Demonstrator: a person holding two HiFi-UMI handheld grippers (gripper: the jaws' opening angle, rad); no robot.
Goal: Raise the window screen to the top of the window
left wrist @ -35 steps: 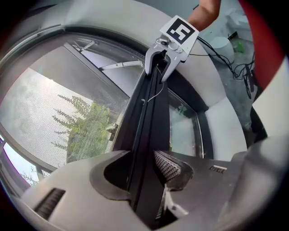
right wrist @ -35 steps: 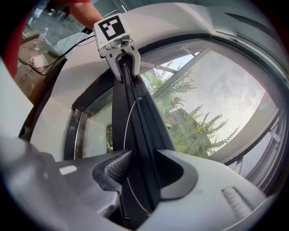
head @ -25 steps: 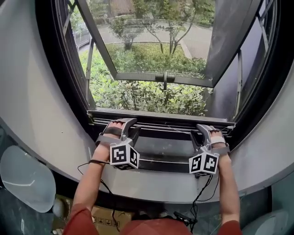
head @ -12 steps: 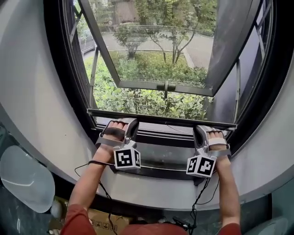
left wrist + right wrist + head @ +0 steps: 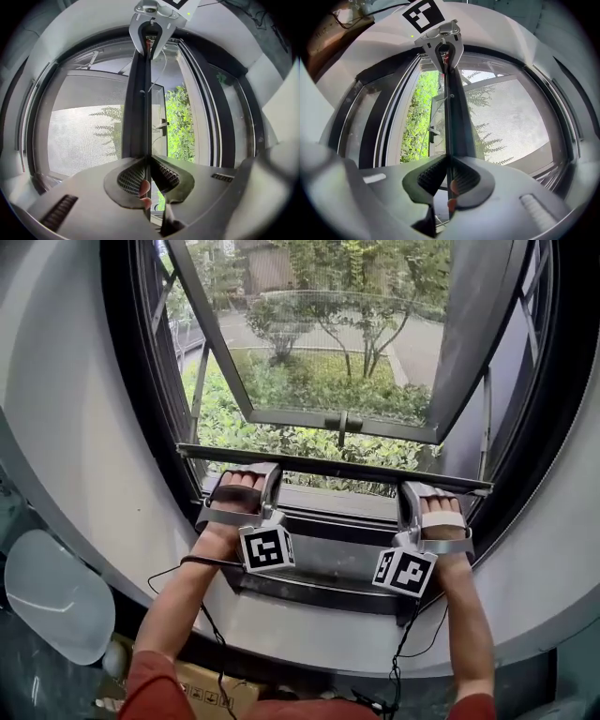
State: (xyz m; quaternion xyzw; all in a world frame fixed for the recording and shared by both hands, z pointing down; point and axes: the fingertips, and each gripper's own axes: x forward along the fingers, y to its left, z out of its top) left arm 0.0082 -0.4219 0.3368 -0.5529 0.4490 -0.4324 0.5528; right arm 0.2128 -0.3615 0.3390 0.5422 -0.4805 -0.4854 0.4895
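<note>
The window screen's dark bottom bar (image 5: 337, 468) runs level across the window opening, a little above the sill. My left gripper (image 5: 246, 472) grips the bar near its left end; its jaws are still closing, with the pads pressed on the bar (image 5: 140, 93). My right gripper (image 5: 429, 489) is shut on the bar near its right end. In each gripper view the bar stands as a vertical strip between the pads, with grey mesh (image 5: 84, 136) (image 5: 511, 122) beside it. The right gripper view shows the bar (image 5: 452, 112) running up to my left gripper (image 5: 443, 42).
Beyond the screen the window sash (image 5: 342, 423) stands swung outward over green shrubs. The dark sill track (image 5: 319, 559) lies under my hands, with black frame posts on both sides. Cables hang below the sill above a cardboard box (image 5: 211, 681).
Both grippers have closed on the bar and risen with it. The bar has come up off the sill track, and a gap now shows under it.
</note>
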